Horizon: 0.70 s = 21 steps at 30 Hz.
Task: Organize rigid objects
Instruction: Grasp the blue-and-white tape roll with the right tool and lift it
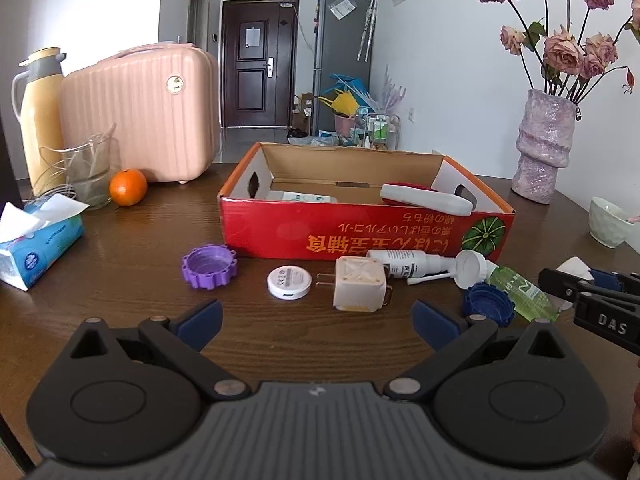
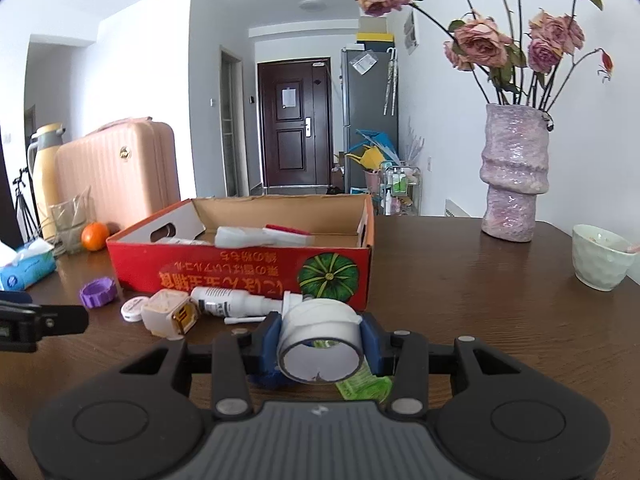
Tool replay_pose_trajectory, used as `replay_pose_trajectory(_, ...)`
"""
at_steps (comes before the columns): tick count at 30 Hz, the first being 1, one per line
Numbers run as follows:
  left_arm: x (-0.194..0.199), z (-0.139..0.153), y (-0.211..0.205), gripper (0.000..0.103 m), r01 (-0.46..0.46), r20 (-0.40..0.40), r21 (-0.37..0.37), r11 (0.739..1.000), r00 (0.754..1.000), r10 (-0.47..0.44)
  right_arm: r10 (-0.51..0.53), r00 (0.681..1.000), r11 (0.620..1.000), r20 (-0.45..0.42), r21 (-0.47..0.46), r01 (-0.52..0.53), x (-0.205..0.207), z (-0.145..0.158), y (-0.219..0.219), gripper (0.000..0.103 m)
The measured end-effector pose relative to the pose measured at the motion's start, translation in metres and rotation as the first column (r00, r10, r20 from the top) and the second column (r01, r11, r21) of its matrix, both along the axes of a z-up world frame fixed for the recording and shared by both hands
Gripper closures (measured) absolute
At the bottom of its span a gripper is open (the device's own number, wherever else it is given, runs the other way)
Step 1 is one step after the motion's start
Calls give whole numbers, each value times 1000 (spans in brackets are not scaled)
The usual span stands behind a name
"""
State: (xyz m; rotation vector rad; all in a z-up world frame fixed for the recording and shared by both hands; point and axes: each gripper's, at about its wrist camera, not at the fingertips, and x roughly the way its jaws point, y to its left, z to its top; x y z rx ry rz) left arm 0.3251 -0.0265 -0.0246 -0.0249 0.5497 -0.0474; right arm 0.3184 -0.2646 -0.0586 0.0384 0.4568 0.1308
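A red cardboard box (image 1: 360,232) stands open on the dark wooden table, with a white handset-like object (image 1: 424,198) and other items inside. In front of it lie a purple cap (image 1: 208,266), a round white disc (image 1: 289,282), a beige plug adapter (image 1: 360,284), a white spray bottle (image 1: 404,262), a green bottle (image 1: 520,292) with a white cap, and a blue cap (image 1: 488,304). My left gripper (image 1: 316,316) is open and empty, just short of the adapter. My right gripper (image 2: 320,344) is shut on a white tape roll (image 2: 320,332), held above the green bottle (image 2: 360,384).
At the left are a tissue pack (image 1: 36,248), an orange (image 1: 128,187), a glass jug (image 1: 88,172), a yellow thermos (image 1: 38,120) and a pink suitcase (image 1: 140,112). A purple vase (image 2: 514,176) of dried roses and a pale bowl (image 2: 600,258) stand at the right.
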Motion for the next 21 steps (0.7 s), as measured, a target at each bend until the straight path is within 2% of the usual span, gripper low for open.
replay_pose_trajectory(8,38,-6,-20,0,11,-7,73,997,1000,-10,-23,1000,999,13,33,22,-1,4,-10,61)
replay_pose_trajectory(13,61,-15,-32,0,14,-15,84,996,1000,-12,-43,999,998,9,49,43,1,4,-15,61)
replay_pose_trajectory(21,86,-31,-42,2,37,-47,62,997,998,-34,-75,997,995,-11,61,76,7,1,-21,61)
